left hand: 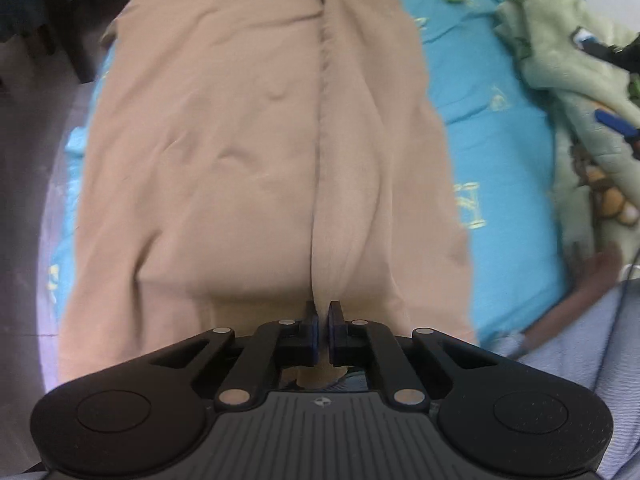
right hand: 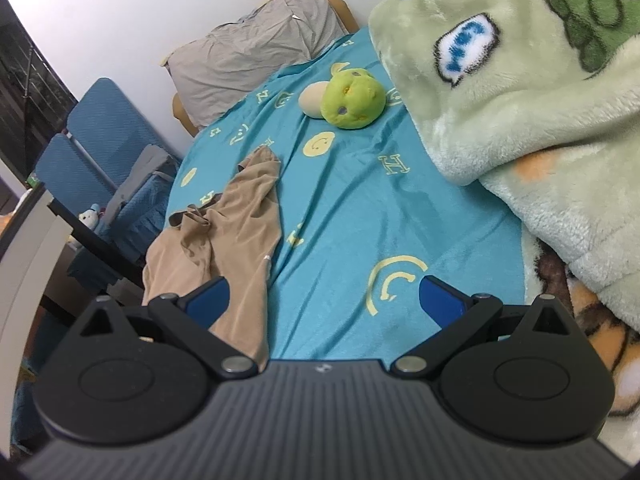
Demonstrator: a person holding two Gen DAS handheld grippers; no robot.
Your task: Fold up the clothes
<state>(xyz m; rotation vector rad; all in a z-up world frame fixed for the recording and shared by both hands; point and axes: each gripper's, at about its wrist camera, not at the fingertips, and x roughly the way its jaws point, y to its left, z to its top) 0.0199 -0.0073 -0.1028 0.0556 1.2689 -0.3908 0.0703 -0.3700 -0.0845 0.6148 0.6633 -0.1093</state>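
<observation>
Left claw [left hand: 323,322] pinches trousers [left hand: 260,152] on bed [left hand: 500,152].
Clenched on a fabric ridge, likely to lift it over; right claw [right hand: 322,300] hangs released, empty.

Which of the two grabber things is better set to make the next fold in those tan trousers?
Probably the left. The left gripper is shut on the tan fabric trousers, which lie on the turquoise patterned bedsheet. The right gripper is open above bare sheet, beside them.
</observation>
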